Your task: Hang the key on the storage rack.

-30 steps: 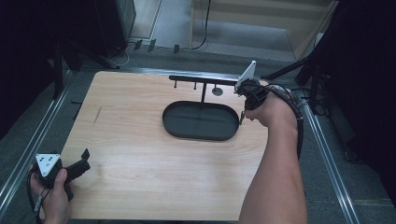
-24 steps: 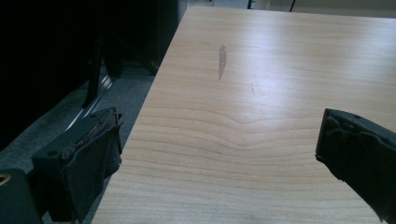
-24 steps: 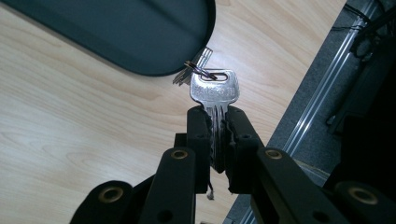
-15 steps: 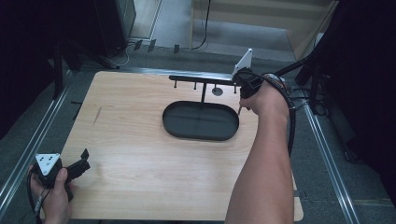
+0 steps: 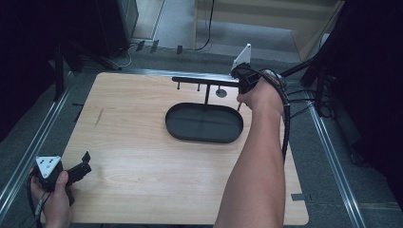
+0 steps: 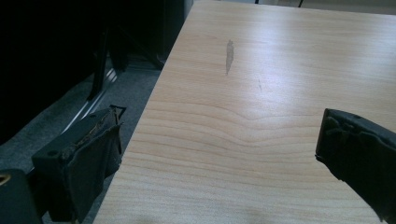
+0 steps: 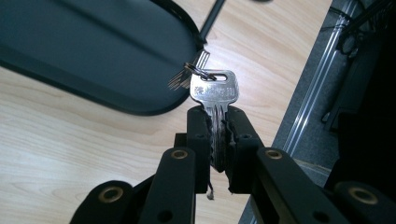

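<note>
A black rack stands at the back of the wooden table (image 5: 142,156): an oval base tray (image 5: 204,123), a thin post and a horizontal bar (image 5: 204,80) with small pegs beneath it. My right gripper (image 5: 240,102) hangs at the bar's right end, just past the tray's far right rim. In the right gripper view it (image 7: 217,116) is shut on the blade of a silver key (image 7: 215,91), whose head points up with a wire ring (image 7: 201,72) through its hole. My left gripper (image 5: 84,161) rests open at the table's near left corner, with nothing between its jaws (image 6: 219,154).
Metal rails (image 5: 332,156) run along both sides of the table above grey floor. Cables (image 5: 304,95) and dark stands crowd the far right. A small dark scuff (image 6: 229,51) marks the wood at the left. A round grey disc (image 5: 221,92) lies behind the tray.
My right gripper has carried the key away from me and slightly up, from the tray's right rim toward the bar's right end. The left gripper has stayed still.
</note>
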The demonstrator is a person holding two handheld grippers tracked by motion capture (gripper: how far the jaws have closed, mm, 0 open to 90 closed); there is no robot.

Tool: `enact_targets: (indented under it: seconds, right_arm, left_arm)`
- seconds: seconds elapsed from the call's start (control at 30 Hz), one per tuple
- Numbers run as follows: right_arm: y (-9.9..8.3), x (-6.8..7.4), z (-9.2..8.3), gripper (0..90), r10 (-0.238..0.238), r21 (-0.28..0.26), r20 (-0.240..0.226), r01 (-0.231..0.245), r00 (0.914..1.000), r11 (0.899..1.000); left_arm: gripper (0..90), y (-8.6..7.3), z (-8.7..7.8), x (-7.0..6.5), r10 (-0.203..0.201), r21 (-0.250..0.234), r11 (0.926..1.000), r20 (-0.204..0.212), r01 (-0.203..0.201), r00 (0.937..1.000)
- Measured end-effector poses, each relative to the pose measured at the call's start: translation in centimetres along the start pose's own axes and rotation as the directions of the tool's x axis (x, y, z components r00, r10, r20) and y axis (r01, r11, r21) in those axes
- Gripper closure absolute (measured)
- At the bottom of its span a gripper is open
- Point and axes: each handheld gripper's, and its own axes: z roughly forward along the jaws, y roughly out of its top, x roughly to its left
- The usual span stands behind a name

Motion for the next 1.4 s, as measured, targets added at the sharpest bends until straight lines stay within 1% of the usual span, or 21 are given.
enact_targets:
  seconds: [0.1,0.2,0.27,0.33,0.4,0.57,0.73,0.9,1.0,1.07,1.23,1.4]
  right_arm:
    - [0.6,0.2,-0.3,82.5,0.0,-0.008,0.009,0.0,1.0,1.0]
    - [1.0,0.3,-0.5,82.5,0.01,-0.011,0.028,-0.01,0.9996,1.0]
    - [1.1,0.3,-0.5,82.5,0.015,-0.009,0.031,-0.015,0.9994,1.0]
    - [1.2,0.4,-0.2,82.5,0.014,0.002,0.046,-0.014,0.9989,1.0]
    - [1.3,0.3,0.0,82.5,0.02,0.002,0.056,-0.02,0.9982,1.0]
    - [1.4,0.5,0.0,82.5,0.023,-0.004,0.049,-0.023,0.9985,1.0]
    - [1.6,0.8,0.3,82.5,0.014,0.009,0.068,-0.014,0.9976,1.0]
    - [1.7,0.7,0.5,82.5,0.02,0.013,0.082,-0.022,0.9964,1.0]
    - [1.7,0.6,0.5,82.4,0.03,0.003,0.087,-0.03,0.9958,1.0]
    - [1.9,0.7,0.5,82.4,0.036,-0.013,0.078,-0.035,0.9963,0.999]
    - [2.0,0.8,0.6,82.4,0.037,-0.011,0.077,-0.036,0.9964,0.999]
    - [2.1,0.8,0.7,82.4,0.047,-0.013,0.093,-0.046,0.9945,0.999]
  left_arm:
    - [0.6,0.0,0.0,0.1,-0.006,0.004,1.0,0.003,0.006,1.0]
    - [0.7,0.0,0.0,0.1,-0.012,0.003,0.9999,0.003,0.012,0.9999]
    - [0.7,0.0,0.0,0.1,-0.013,0.004,0.9999,0.004,0.013,0.9999]
    - [0.7,0.0,0.0,0.2,-0.016,0.007,0.9998,0.004,0.016,0.9999]
    - [0.7,0.0,0.0,0.2,-0.017,0.008,0.9998,0.006,0.017,0.9998]
    - [0.7,0.0,0.1,0.2,-0.024,0.007,0.9997,0.008,0.024,0.9997]
    - [0.7,0.0,0.0,0.2,-0.022,0.005,0.9997,0.008,0.022,0.9997]
    - [0.6,0.0,0.0,0.3,-0.029,0.007,0.9996,0.008,0.028,0.9996]
    - [0.7,0.1,0.0,0.4,-0.03,0.008,0.9995,0.008,0.03,0.9995]
    - [0.7,0.1,0.0,0.4,-0.031,0.008,0.9995,0.009,0.031,0.9995]
    - [0.7,0.1,0.0,0.4,-0.029,0.008,0.9995,0.009,0.029,0.9995]
    - [0.7,0.1,0.0,0.4,-0.026,0.01,0.9996,0.009,0.026,0.9996]
